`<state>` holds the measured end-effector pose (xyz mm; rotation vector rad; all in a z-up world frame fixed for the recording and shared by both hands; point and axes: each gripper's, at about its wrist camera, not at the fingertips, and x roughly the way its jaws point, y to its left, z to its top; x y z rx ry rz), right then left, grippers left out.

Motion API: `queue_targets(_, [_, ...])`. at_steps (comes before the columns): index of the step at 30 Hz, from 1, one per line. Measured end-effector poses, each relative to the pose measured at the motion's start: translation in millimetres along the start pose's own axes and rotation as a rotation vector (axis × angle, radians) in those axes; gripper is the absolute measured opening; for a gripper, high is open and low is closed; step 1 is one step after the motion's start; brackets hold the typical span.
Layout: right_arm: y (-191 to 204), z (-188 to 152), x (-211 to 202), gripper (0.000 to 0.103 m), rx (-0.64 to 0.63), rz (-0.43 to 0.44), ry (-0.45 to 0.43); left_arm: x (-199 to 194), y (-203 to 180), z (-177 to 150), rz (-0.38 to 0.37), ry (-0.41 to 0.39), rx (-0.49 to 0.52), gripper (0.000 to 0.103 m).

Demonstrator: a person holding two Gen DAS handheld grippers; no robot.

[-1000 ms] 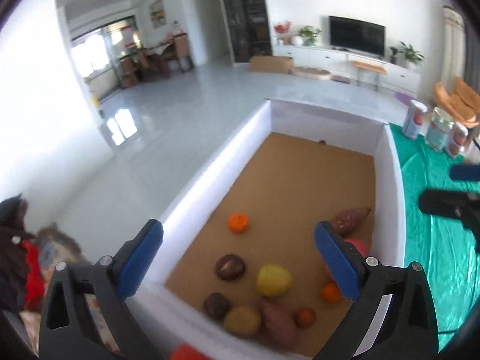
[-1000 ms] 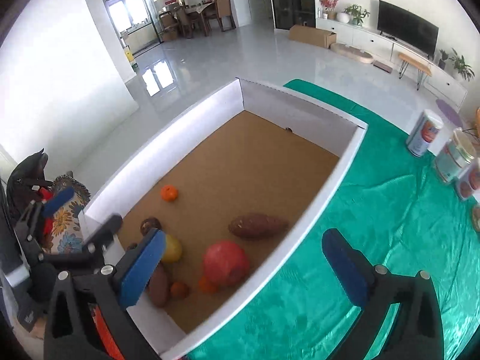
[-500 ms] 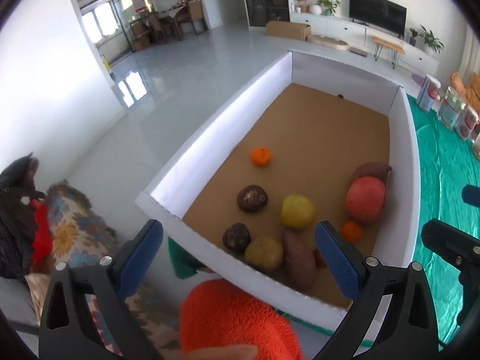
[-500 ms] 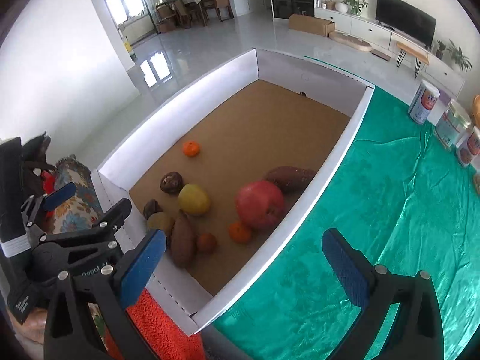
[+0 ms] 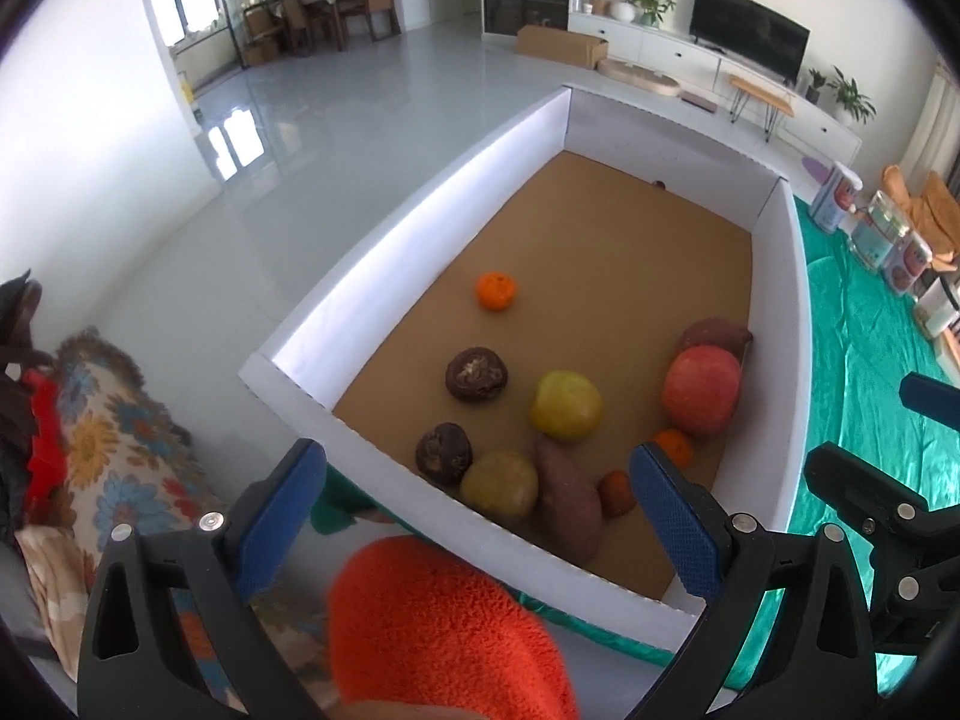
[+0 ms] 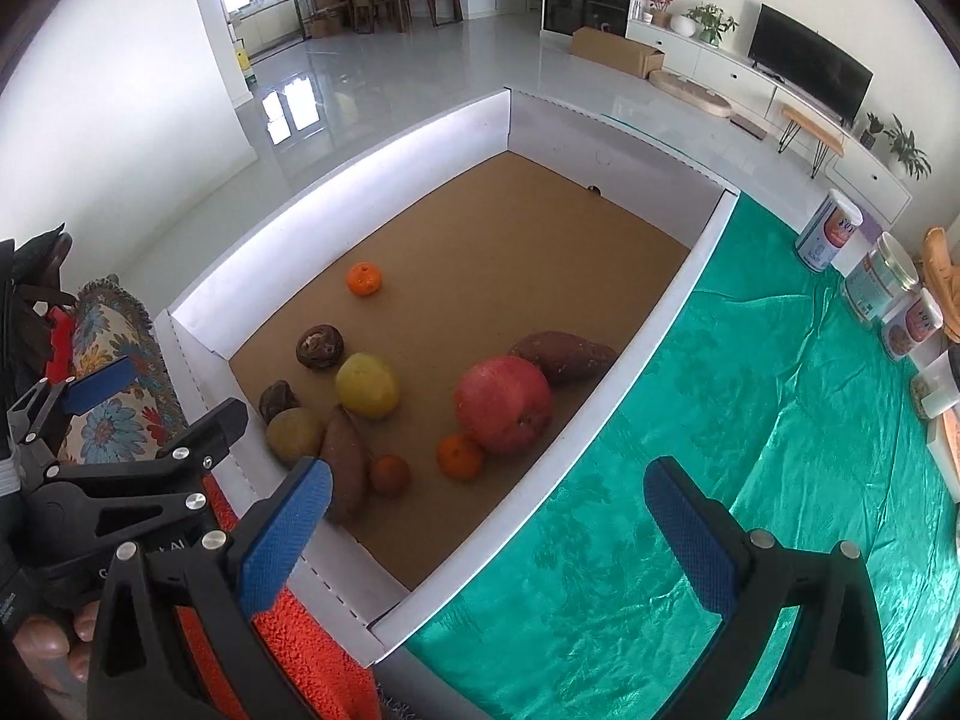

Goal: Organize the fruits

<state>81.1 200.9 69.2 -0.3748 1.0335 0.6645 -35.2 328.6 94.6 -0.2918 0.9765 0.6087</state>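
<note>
A white-walled box (image 5: 414, 222) (image 6: 654, 348) with a brown floor holds several fruits near its front end: a big red apple (image 5: 701, 389) (image 6: 503, 405), a yellow fruit (image 5: 566, 405) (image 6: 366, 385), an orange (image 5: 495, 290) (image 6: 364, 279), sweet potatoes (image 5: 567, 501) (image 6: 563, 355), dark round fruits (image 5: 476, 366) (image 6: 320, 346) and small tangerines (image 6: 459, 456). My left gripper (image 5: 477, 525) is open and empty, held above the box's near wall. My right gripper (image 6: 489, 531) is open and empty, over the box's right front corner.
A green cloth (image 6: 750, 450) covers the table right of the box, with tins (image 6: 828, 231) at its far right. An orange fuzzy sleeve (image 5: 444, 630) lies below the left gripper. A flowered cushion (image 5: 114, 450) sits at the left.
Both grippers have pulled back and risen from the box, so the fruits now lie farther ahead. The orange sleeve has come into view. Both grippers stayed open.
</note>
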Motion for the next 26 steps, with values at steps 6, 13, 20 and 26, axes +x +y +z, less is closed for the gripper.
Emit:
queue_targets(6, [1.7, 0.0, 2.4, 0.103, -0.006, -0.001, 0.003, 1.0, 2.7, 0.8, 0.018, -0.001, -0.010, 0.102])
queue_targets(13, [6.3, -2.2, 7.1, 0.103, -0.021, -0.001, 0.020, 7.2, 3.3, 0.7, 0.034, 0.013, -0.015, 0.102])
queue_targets(20, [5.4, -1.5, 6.0, 0.103, -0.017, -0.005, 0.015, 5.9, 1.9, 2.1, 0.045, 0.006, -0.009, 0.102])
queue_targets(26, [5.8, -2.0, 6.6, 0.103, -0.017, -0.003, 0.017, 3.8, 1.8, 1.3, 0.038, -0.012, -0.014, 0.102])
